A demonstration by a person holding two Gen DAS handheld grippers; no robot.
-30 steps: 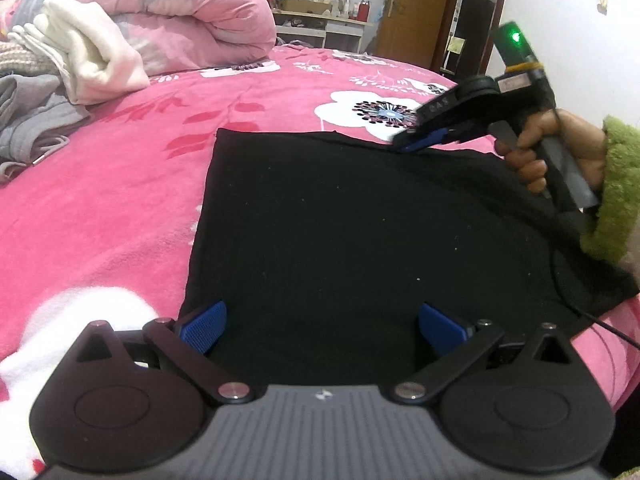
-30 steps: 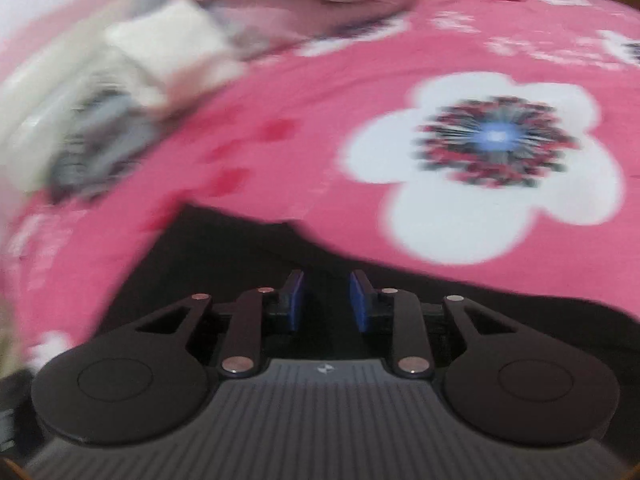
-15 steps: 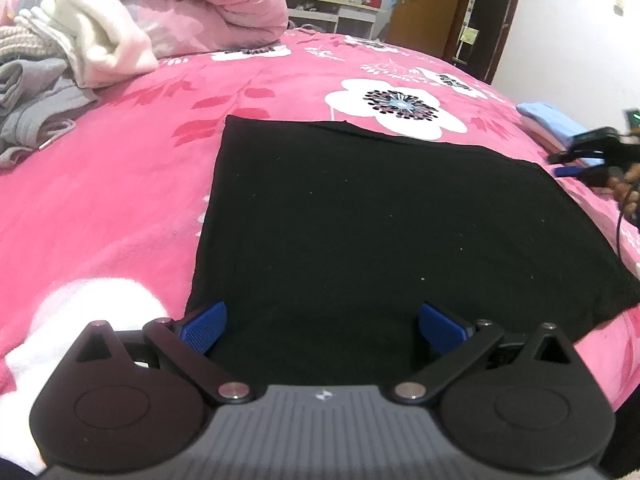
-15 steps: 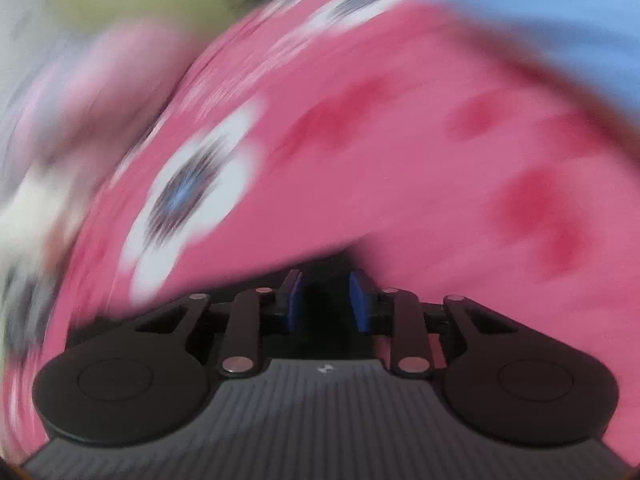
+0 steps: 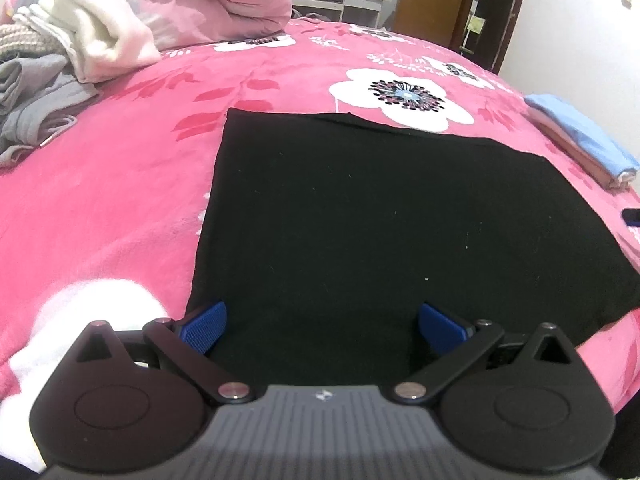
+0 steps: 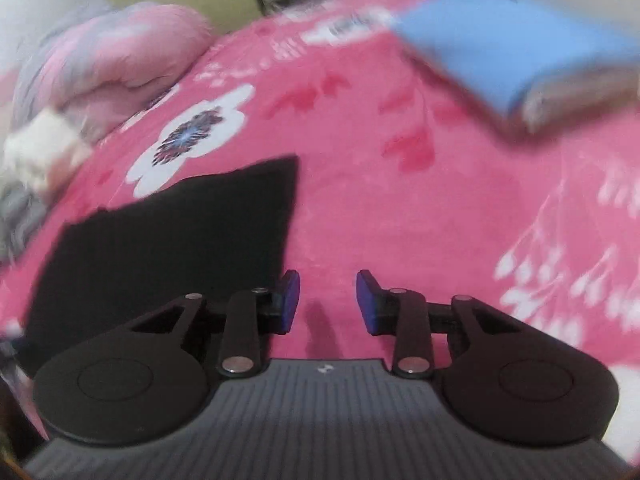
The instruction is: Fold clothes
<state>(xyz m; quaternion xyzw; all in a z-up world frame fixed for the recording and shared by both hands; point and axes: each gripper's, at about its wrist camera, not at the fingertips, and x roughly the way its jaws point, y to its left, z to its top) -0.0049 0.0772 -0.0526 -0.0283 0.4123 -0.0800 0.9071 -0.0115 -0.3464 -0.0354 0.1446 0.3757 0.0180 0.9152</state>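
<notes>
A black garment (image 5: 380, 220) lies flat as a smooth rectangle on the pink flowered bedspread (image 5: 120, 200). My left gripper (image 5: 322, 320) hovers over its near edge, jaws wide open with nothing between them. In the right wrist view the black garment (image 6: 180, 232) sits to the left. My right gripper (image 6: 328, 296) is over bare pink bedspread just past the garment's right side. Its jaws are opening and nothing is between them. A dark blue tip (image 5: 632, 216) at the far right of the left wrist view looks like that gripper's finger.
A folded blue garment (image 5: 580, 136) rests on another folded piece at the bed's right side, blurred in the right wrist view (image 6: 512, 48). Loose white and grey clothes (image 5: 60, 60) are heaped at the left by a rolled pink quilt (image 5: 208, 4). A wooden door (image 5: 432, 0) stands behind.
My right gripper swept from the garment's far edge to the right, off the cloth, and its jaws widened. The holding hand left the left wrist view. My left gripper stayed put.
</notes>
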